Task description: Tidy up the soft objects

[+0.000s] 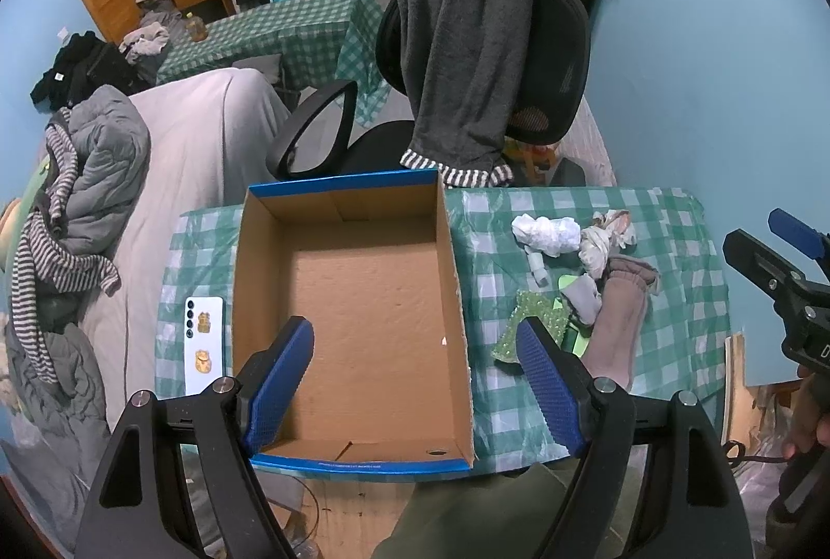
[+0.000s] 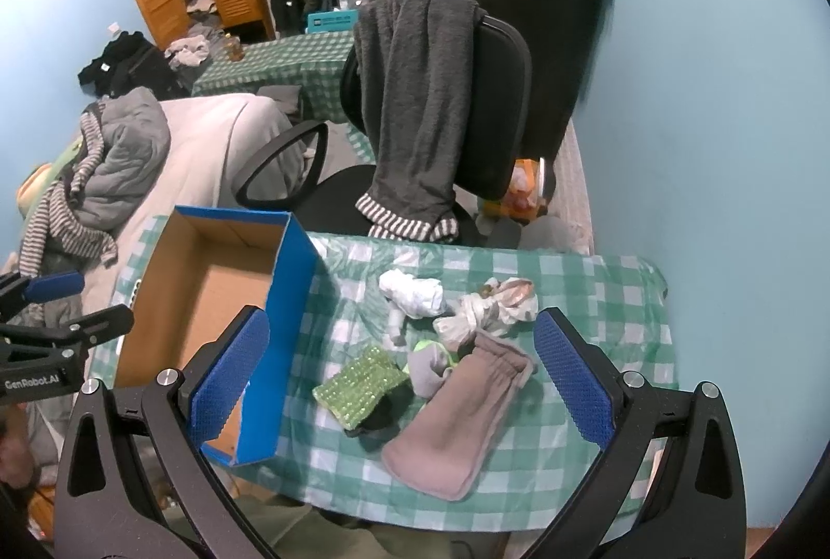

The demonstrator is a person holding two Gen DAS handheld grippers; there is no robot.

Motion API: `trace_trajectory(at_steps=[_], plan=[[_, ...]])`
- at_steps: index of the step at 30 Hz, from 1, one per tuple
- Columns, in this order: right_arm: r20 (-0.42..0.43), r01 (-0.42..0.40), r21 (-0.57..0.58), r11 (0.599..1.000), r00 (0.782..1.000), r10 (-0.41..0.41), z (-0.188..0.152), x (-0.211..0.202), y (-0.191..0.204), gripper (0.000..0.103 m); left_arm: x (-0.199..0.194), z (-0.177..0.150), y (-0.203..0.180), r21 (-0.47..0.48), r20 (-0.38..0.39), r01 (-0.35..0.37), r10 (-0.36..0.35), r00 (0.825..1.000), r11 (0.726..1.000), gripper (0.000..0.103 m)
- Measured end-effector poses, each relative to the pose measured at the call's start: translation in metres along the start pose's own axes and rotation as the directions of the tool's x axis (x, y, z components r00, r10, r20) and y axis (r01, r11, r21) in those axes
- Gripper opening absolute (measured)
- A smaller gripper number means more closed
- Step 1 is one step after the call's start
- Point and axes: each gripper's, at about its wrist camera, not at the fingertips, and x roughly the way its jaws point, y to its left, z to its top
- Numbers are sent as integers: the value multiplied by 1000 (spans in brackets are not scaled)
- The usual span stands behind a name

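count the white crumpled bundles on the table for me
2: a plain white bundle toward the table's far edge, and a patterned whitish bundle beside it, nearer the wall, touching the pink sock. Others could hide underneath the pile.

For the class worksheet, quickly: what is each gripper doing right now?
Left gripper: open, holding nothing, over the cardboard box.
Right gripper: open, holding nothing, over the soft items.

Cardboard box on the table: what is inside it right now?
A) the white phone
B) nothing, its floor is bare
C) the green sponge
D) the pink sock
B: the cardboard box shows only bare brown floor, while the pink sock and green sponge lie on the checked tablecloth beside it, and the white phone lies outside its other wall.
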Motion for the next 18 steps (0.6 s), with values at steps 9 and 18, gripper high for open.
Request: trace_trajectory(at_steps=[9, 18], plan=[[-1, -2, -1, 1000, 1000, 2, 3, 1, 1, 101, 5, 4, -1, -2, 0, -5, 5, 1000, 1000, 82], [-2, -1, 2, 1000, 1000, 1, 5, 2, 0, 101, 5, 10, -5, 3, 0, -10, 10, 1000, 1000, 82]])
